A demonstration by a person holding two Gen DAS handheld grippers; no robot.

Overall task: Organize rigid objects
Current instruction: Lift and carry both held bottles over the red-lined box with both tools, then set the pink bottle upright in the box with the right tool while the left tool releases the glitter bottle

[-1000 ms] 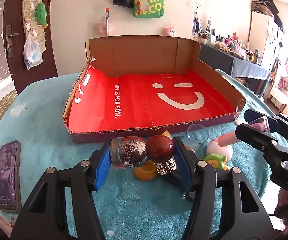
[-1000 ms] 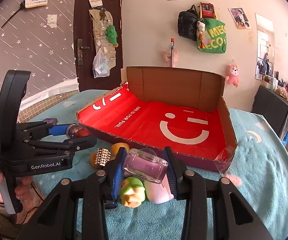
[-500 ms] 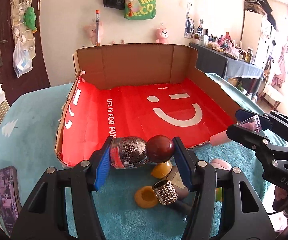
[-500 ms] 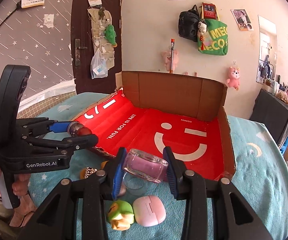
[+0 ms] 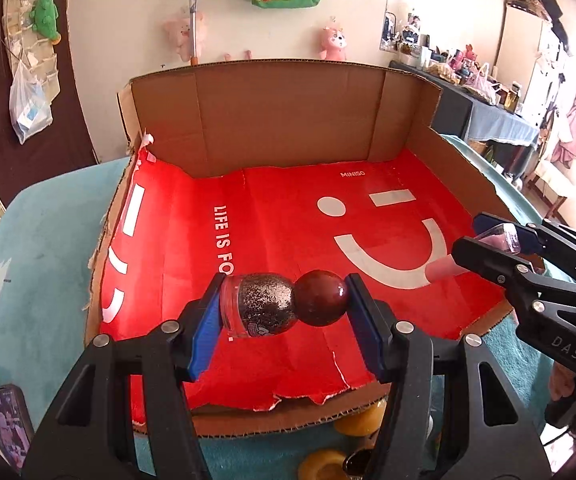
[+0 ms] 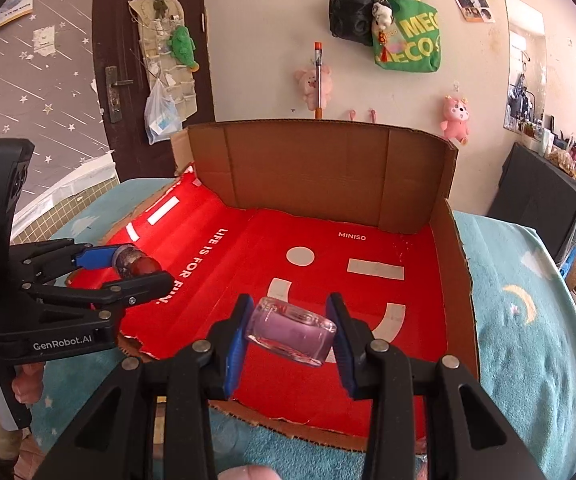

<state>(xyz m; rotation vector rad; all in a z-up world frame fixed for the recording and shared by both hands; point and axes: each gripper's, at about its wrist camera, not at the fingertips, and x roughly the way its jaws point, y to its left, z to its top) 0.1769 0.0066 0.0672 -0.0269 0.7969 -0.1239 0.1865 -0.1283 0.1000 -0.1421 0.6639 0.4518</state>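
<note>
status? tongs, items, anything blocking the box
Left tongs shut on glitter bottle. Right tongs shut on pink glass jar. Both over the red-lined box; floor bare, nothing blocking.

The cardboard tray (image 5: 408, 112) lies on the table cover (image 5: 40, 248) at twelve o'clock. Phone (image 5: 8, 420) on the cover at eight o'clock — round pieces (image 5: 362, 420) just before the tray's near edge, five o'clock.

Glitter bottle (image 5: 284, 308): round dark-red cap, lying sideways in my left hand-held gripper, above the box.
Pink glass jar (image 6: 291, 331): clear, tilted, clamped in my right hand-held gripper.
Box (image 5: 288, 128): cardboard, red-lined, open.
</note>
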